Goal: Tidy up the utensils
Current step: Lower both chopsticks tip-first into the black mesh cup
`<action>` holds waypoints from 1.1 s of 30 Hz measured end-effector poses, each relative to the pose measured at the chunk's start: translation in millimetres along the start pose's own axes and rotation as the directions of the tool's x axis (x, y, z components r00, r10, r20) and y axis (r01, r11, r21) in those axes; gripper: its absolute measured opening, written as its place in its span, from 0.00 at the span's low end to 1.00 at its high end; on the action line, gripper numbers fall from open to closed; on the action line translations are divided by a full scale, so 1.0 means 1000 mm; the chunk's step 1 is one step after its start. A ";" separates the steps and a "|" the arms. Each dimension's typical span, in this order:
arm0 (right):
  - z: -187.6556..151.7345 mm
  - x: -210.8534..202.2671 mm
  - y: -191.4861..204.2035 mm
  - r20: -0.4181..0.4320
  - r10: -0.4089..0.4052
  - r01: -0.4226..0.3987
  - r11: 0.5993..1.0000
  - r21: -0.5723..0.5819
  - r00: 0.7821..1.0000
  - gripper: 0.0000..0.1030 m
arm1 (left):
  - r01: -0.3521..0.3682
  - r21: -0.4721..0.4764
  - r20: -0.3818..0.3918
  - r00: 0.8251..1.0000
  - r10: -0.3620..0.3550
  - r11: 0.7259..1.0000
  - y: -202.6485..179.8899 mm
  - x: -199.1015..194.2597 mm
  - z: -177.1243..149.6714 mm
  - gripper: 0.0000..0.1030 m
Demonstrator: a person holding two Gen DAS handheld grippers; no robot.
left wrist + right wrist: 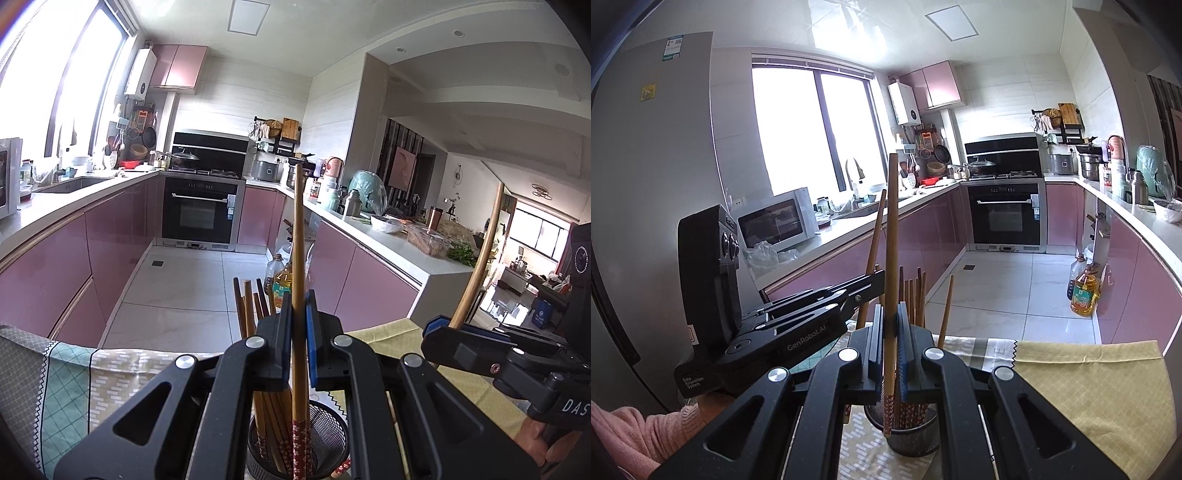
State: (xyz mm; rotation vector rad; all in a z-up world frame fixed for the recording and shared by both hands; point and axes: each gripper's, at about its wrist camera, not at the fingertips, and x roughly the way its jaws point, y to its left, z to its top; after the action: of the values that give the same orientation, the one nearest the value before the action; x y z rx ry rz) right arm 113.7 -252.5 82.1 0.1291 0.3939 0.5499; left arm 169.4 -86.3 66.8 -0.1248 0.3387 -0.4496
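Wooden chopstick [298, 258] stands upright, pinched between the nearly closed jaws of the left gripper [299, 325], its patterned end inside the mesh holder [325, 439] on a patterned tablecloth [66, 380]. Right gripper [891, 325] likewise clamps a second chopstick [891, 240] above the holder [916, 439]. Yellow cloth [1089, 387] lies bare toward the table edge.

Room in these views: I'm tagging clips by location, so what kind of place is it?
A home kitchen, very likely. A built-in oven sits under a hob with a wok, a sink lies under the window, and a microwave stands on the counter.
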 end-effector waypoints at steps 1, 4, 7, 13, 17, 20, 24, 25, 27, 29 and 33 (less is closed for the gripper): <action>-0.001 0.001 0.000 0.001 -0.001 0.001 1.000 0.001 1.000 0.06 | -0.001 0.000 0.001 1.000 0.001 1.000 -0.001 0.002 0.001 0.07; 0.000 0.004 -0.001 -0.001 -0.001 0.001 1.000 0.005 1.000 0.06 | -0.001 0.003 0.008 1.000 0.001 1.000 -0.002 0.003 0.003 0.07; 0.001 0.005 -0.002 0.001 -0.003 0.003 1.000 0.005 1.000 0.06 | -0.002 0.004 0.016 1.000 0.002 1.000 -0.001 0.004 0.002 0.07; 0.001 0.007 -0.006 0.002 -0.007 0.007 1.000 0.014 1.000 0.06 | 0.000 -0.001 0.015 1.000 0.001 1.000 -0.002 0.007 -0.001 0.07; 0.002 0.009 -0.007 0.002 -0.012 0.012 1.000 0.019 1.000 0.06 | 0.000 0.006 0.007 1.000 -0.001 1.000 -0.003 0.007 -0.004 0.07; 0.002 0.008 -0.007 0.002 -0.013 0.013 1.000 0.025 1.000 0.06 | 0.000 0.013 0.001 1.000 0.000 1.000 -0.002 0.006 -0.002 0.07; 0.005 0.009 -0.006 0.004 -0.017 0.017 1.000 0.021 1.000 0.06 | 0.000 0.023 0.000 1.000 0.000 1.000 -0.002 0.001 0.001 0.07; 0.006 0.009 -0.007 0.005 -0.017 0.017 1.000 0.021 1.000 0.06 | 0.001 0.025 0.000 1.000 -0.001 1.000 -0.001 0.001 0.002 0.07; 0.006 0.010 -0.006 0.008 -0.017 0.017 1.000 0.025 1.000 0.06 | 0.000 0.030 0.003 1.000 -0.001 1.000 -0.001 -0.002 0.003 0.07; 0.006 0.013 -0.007 0.002 -0.019 0.019 0.999 0.025 1.000 0.06 | 0.002 0.035 0.001 1.000 -0.002 0.999 -0.002 -0.004 0.004 0.07; 0.003 0.018 -0.010 -0.014 -0.022 0.023 0.999 0.027 1.000 0.06 | 0.008 0.040 -0.006 1.000 -0.007 0.999 0.002 -0.009 0.003 0.07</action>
State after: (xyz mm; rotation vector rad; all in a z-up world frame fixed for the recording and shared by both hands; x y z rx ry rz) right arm 133.3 -251.5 76.4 0.1473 0.4160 0.5234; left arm 163.2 -80.4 72.4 -0.0858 0.3347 -0.4641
